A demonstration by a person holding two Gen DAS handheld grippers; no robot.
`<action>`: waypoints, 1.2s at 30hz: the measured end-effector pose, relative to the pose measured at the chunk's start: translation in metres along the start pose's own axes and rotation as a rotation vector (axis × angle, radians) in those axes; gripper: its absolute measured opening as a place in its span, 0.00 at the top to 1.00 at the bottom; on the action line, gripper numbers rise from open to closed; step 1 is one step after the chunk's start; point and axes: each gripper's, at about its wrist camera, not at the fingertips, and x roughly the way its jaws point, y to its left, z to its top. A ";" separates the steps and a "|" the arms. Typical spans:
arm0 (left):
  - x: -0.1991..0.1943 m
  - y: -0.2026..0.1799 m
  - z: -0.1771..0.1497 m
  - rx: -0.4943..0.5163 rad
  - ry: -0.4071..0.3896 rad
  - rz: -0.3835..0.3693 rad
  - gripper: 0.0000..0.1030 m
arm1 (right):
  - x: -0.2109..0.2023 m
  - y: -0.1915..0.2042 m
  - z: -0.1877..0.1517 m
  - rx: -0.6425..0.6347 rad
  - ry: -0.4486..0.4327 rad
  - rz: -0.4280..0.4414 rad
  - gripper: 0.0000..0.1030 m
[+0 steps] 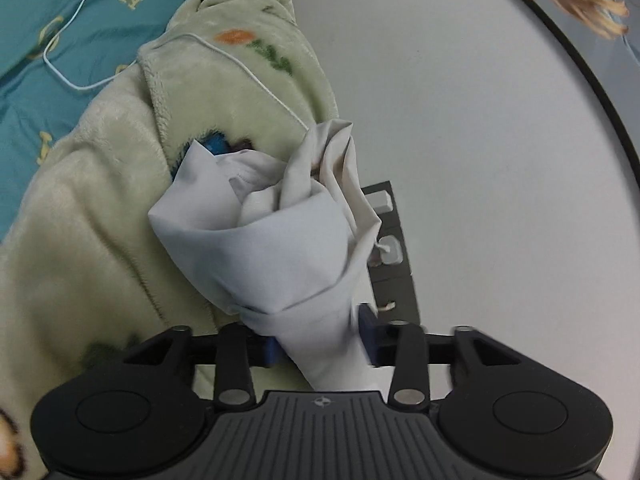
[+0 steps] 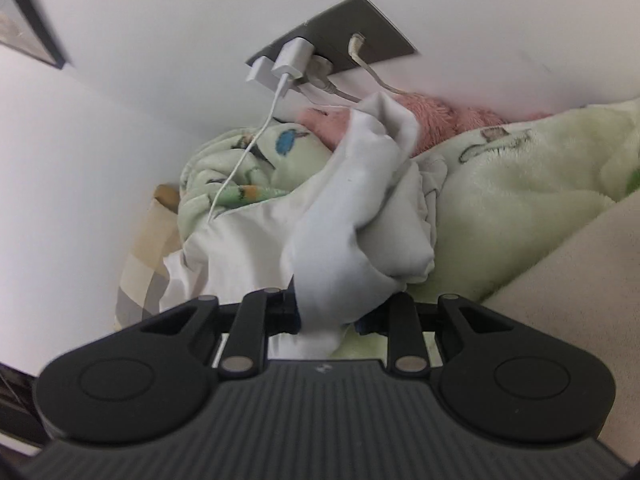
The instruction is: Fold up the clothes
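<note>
You have one white garment (image 1: 272, 248) in play, and both tools are on it. Your left gripper (image 1: 320, 344) is clenched on a bunched, twisted neck of the cloth; your right gripper (image 2: 328, 312) pinches another gathered wad of it. The fabric is crumpled, unfolded, and stands up in loose cones above one pale green fleece blanket (image 1: 100, 200). One grey wall socket plate (image 2: 340, 40) carries two white plugs (image 2: 292, 58). One white cable (image 2: 244, 160) trails across the blanket.
</note>
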 end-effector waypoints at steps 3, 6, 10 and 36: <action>-0.020 -0.015 -0.004 0.111 0.014 0.061 0.25 | -0.003 0.007 0.000 0.016 0.005 -0.013 0.69; -0.038 -0.032 -0.005 0.244 0.001 0.131 0.17 | -0.028 0.013 -0.004 -0.049 -0.033 -0.037 0.56; -0.080 -0.067 -0.030 0.414 -0.059 0.213 0.13 | -0.074 0.024 -0.019 -0.184 -0.091 -0.050 0.52; -0.328 -0.163 -0.243 0.926 -0.401 0.423 0.00 | -0.242 0.056 -0.224 -0.806 -0.443 0.000 0.20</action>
